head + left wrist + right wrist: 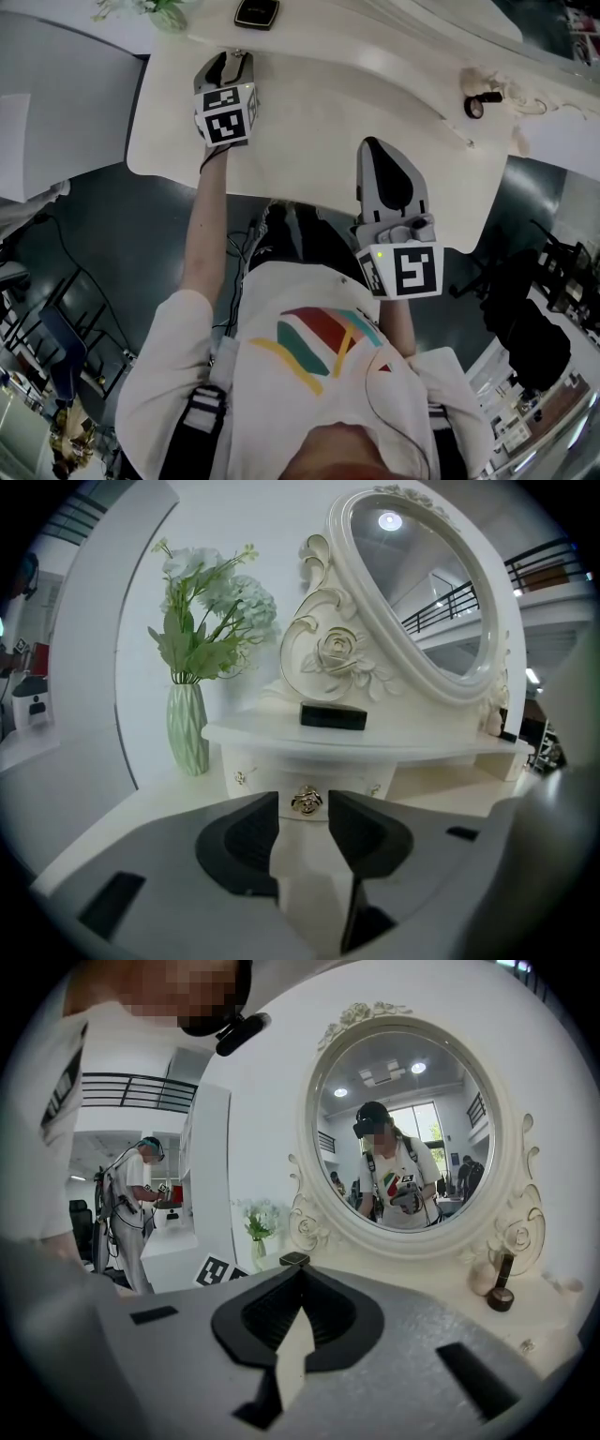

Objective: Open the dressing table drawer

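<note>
The white dressing table has a small drawer under its raised shelf, with a gold rose knob at its middle. My left gripper points at that drawer front with its jaws apart. The knob shows in the gap between the black pads, which do not press on it. From the head view the left gripper reaches over the table's far left part. My right gripper hovers over the front right of the tabletop. In the right gripper view its tips meet, with nothing between them.
An oval mirror in a carved frame stands behind the shelf. A green vase of flowers stands left of the drawer, and a black box lies on the shelf. A small dark bottle sits at the right. Another person stands far left.
</note>
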{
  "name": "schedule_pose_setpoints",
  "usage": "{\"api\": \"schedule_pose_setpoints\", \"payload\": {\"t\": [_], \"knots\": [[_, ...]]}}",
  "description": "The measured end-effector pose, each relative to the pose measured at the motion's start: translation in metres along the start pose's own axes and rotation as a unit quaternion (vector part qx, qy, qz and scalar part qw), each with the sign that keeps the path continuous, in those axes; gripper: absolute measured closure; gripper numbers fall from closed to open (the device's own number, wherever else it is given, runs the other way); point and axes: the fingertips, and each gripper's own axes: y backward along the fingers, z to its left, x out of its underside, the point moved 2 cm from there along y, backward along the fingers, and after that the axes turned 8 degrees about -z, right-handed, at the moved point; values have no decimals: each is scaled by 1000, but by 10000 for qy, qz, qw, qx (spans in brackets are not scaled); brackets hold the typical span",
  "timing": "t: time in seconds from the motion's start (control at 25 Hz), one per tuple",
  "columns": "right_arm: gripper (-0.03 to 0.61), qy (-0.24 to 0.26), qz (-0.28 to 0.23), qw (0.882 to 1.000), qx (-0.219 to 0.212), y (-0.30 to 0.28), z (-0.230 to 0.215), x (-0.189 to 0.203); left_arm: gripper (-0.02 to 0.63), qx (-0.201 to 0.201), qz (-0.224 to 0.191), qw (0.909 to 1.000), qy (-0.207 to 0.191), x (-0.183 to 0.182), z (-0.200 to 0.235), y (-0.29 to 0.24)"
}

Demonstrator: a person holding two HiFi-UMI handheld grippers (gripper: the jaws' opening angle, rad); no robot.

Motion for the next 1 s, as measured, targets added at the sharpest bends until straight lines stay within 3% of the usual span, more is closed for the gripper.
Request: {"api": "schedule_pose_setpoints", "payload": {"t": [0.48, 1.0], "knots": [[578, 35, 42, 10000, 14, -2, 2, 3, 518, 115, 103, 9997, -199, 5, -3, -5], [578, 64, 100, 9999, 12, -3, 6, 6, 523, 189, 105, 9995, -247, 6, -3, -6]]}}
